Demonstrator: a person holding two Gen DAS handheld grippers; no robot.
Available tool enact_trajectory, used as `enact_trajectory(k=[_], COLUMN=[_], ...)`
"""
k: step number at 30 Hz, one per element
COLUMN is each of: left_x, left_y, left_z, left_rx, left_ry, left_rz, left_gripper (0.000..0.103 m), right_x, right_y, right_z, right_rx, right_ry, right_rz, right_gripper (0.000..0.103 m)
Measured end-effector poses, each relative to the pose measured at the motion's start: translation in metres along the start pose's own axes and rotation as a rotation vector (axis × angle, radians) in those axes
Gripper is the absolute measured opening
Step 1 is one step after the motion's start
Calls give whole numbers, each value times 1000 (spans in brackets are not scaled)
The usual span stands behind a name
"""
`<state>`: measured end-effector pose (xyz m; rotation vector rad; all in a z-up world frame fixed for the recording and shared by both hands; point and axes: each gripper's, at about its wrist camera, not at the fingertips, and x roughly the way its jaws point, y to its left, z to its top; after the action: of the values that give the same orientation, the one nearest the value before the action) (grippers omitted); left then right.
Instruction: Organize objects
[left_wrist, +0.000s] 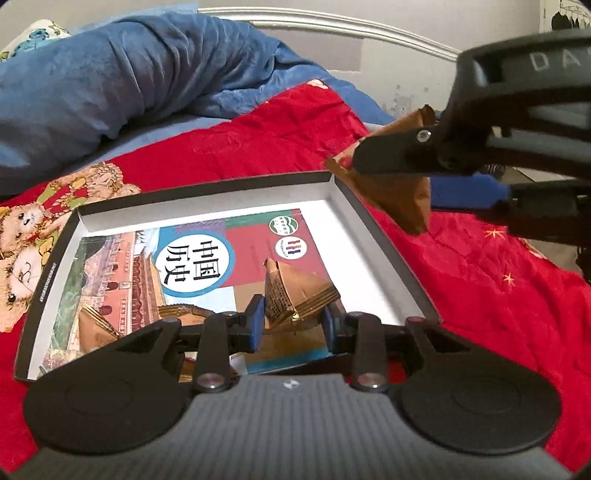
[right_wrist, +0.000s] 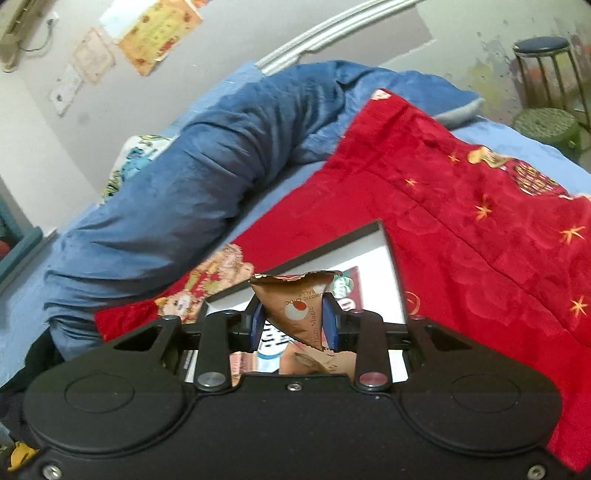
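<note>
A shallow dark-rimmed box (left_wrist: 391, 254) lies on the red blanket with a history textbook (left_wrist: 192, 266) flat inside it. My left gripper (left_wrist: 293, 315) hangs low over the book, shut on a brown-gold pyramid-shaped snack packet (left_wrist: 295, 288). Another such packet (left_wrist: 96, 325) lies on the book to its left. My right gripper (left_wrist: 399, 177) hovers over the box's far right corner, shut on a brown triangular chocolate-ball packet (left_wrist: 402, 206). In the right wrist view that packet (right_wrist: 299, 306) sits upright between the blue pads of the right gripper (right_wrist: 293, 317), above the box (right_wrist: 384, 266).
The red blanket (left_wrist: 480, 295) covers the bed around the box. A rolled blue duvet (left_wrist: 110, 74) lies behind it, along the silver bed rail (left_wrist: 332, 26). Two stools (right_wrist: 543, 74) stand by the wall past the bed's far corner.
</note>
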<state>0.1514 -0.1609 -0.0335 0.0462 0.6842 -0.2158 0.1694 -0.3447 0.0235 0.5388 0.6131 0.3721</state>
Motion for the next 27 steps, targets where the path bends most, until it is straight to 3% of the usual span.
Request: enact_trajectory(k=[6, 15, 22, 27], left_x=[-6, -15, -4, -1], left_y=[0, 13, 23, 31], left_z=[3, -3, -10, -15], left_rx=[-46, -104, -81, -83], left_ry=[13, 3, 11, 15], left_rz=[47, 26, 60, 93], left_gripper=[36, 36, 36, 36], right_x=[2, -2, 26, 42], right_y=[-9, -9, 0, 5], right_z=[-2, -1, -12, -21], right_rx=[11, 33, 27, 36], right_ry=[19, 22, 108, 163], right_rz=[9, -17, -120, -102], right_gripper=[31, 31, 31, 31])
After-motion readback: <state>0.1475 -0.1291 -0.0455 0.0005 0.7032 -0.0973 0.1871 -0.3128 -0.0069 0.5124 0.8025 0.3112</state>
